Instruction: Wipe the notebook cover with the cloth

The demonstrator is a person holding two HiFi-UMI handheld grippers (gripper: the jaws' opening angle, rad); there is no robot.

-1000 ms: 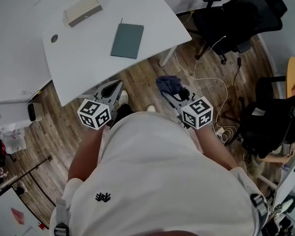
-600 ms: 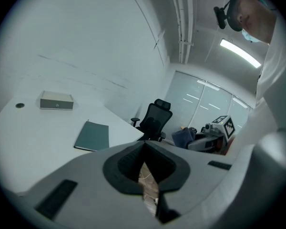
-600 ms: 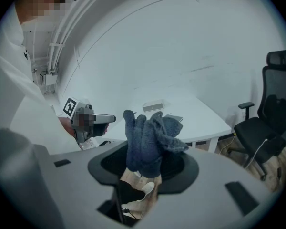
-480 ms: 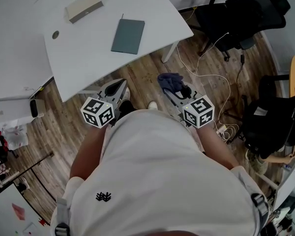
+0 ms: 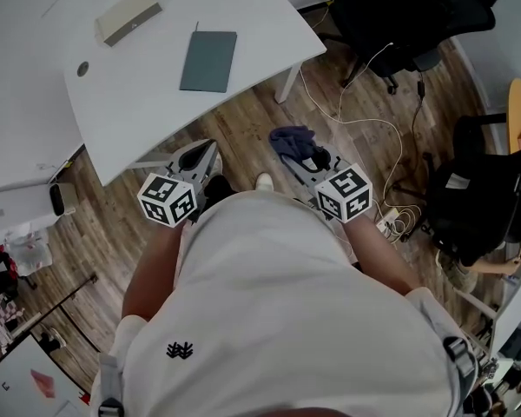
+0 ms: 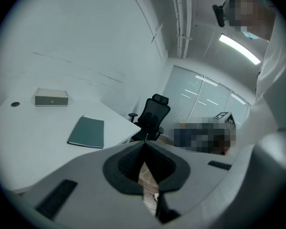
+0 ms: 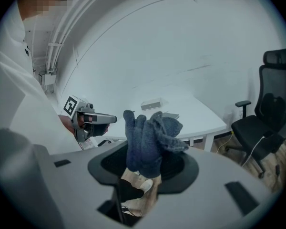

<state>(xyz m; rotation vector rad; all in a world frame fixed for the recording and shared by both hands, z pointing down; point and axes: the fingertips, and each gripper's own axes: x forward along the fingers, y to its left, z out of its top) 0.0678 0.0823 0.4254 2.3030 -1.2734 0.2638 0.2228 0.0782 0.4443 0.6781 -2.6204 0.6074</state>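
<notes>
A dark teal notebook [image 5: 208,60] lies flat on the white table [image 5: 148,102], also seen in the left gripper view [image 6: 86,132]. My right gripper [image 5: 297,153] is shut on a bunched dark blue cloth [image 5: 293,143], which stands up from its jaws in the right gripper view [image 7: 150,140]. My left gripper [image 5: 200,156] is shut with nothing in it, its jaws meeting in the left gripper view [image 6: 144,152]. Both grippers hang over the wooden floor, short of the table's near edge.
A beige box [image 5: 128,13] and a small round disc [image 5: 82,69] sit on the table beyond the notebook. A black office chair [image 5: 421,20] stands at the right with white cables [image 5: 365,120] trailing on the floor. A white unit [image 5: 22,202] stands at the left.
The table and notebook have slid slightly left and up in the head view as the head shifted. Both grippers hold much the same pose, the cloth still held.
</notes>
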